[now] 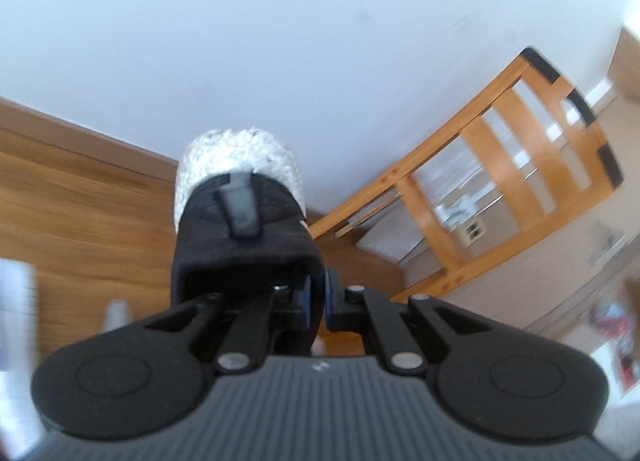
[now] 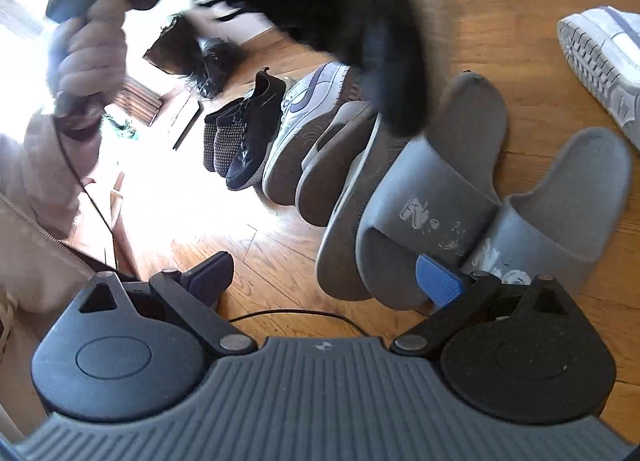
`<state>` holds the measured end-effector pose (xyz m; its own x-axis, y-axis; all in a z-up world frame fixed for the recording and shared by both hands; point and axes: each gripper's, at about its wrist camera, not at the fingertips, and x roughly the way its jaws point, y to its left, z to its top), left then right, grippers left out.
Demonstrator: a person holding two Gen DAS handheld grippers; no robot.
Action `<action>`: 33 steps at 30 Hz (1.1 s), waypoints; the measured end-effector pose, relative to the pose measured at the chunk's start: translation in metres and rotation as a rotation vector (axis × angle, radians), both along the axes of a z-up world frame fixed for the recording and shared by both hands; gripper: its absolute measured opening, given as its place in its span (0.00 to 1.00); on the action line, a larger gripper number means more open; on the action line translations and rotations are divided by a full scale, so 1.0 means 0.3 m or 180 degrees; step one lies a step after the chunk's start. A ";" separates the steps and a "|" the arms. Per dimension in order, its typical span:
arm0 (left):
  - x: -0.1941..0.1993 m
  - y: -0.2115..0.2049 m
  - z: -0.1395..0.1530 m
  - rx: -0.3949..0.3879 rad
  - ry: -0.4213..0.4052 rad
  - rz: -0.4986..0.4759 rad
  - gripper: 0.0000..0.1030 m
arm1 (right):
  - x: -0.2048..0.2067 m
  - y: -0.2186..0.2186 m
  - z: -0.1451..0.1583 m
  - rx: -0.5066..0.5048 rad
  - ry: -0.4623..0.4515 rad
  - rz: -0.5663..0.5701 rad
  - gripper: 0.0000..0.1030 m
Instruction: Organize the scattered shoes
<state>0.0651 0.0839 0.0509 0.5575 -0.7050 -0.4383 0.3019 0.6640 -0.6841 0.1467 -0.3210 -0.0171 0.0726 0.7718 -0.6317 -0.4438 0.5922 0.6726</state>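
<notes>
In the left wrist view my left gripper (image 1: 317,297) is shut on the collar of a black sneaker (image 1: 240,237) with a white textured sole, held up in the air against the wall. In the right wrist view that same sneaker (image 2: 352,13) hangs blurred above a row of shoes, with the left gripper and the hand holding it (image 2: 88,45) at upper left. My right gripper (image 2: 332,273) is open and empty, low over the floor, its blue pad (image 2: 438,279) next to a grey slide (image 2: 440,189). A second grey slide (image 2: 568,197) lies at its right.
The row along the floor holds black sneakers (image 2: 248,133), a white and purple sneaker (image 2: 304,117) and brown-soled slippers (image 2: 332,165). A white sneaker (image 2: 600,65) lies on its side at far right. A wooden chair (image 1: 500,165) stands right of the held shoe. A black cable (image 2: 296,315) crosses the floor.
</notes>
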 end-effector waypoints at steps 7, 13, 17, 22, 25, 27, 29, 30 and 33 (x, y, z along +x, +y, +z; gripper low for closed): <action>-0.171 0.311 0.072 0.0579 0.0100 0.0589 0.04 | -0.023 0.111 0.039 -0.0011 -0.0109 0.0203 0.97; -0.232 0.441 -0.031 0.0686 0.0301 0.1140 0.04 | 0.042 0.304 0.101 -0.0206 -0.0534 0.0232 0.97; -0.229 0.469 -0.140 0.0656 0.0453 0.1332 0.04 | 0.105 0.503 0.085 -0.0370 -0.0938 0.0103 0.97; -0.231 0.501 -0.221 0.0523 0.0591 0.1379 0.04 | 0.231 0.783 -0.062 -0.0655 -0.1214 -0.0587 0.98; -0.224 0.528 -0.261 0.0536 0.0648 0.1363 0.04 | 0.319 0.905 -0.153 -0.0798 -0.1101 -0.0882 0.98; -0.215 0.545 -0.269 0.0555 0.0685 0.1363 0.04 | 0.362 0.936 -0.186 -0.0823 -0.0945 -0.0912 0.98; -0.198 0.542 -0.287 0.0602 0.0713 0.1344 0.04 | 0.435 0.983 -0.244 -0.0985 -0.0611 -0.1007 0.98; -0.193 0.545 -0.291 0.0605 0.0720 0.1336 0.04 | 0.460 0.993 -0.265 -0.1048 -0.0442 -0.1083 0.98; -0.191 0.581 -0.296 0.0575 0.0713 0.1300 0.04 | 0.481 1.014 -0.296 -0.1025 -0.0186 -0.1126 1.00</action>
<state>0.0078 0.2582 -0.0379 0.6504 -0.3506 -0.6738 -0.1486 0.8112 -0.5656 0.2910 -0.0167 -0.1059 0.3381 0.4591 -0.8215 -0.2091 0.8878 0.4101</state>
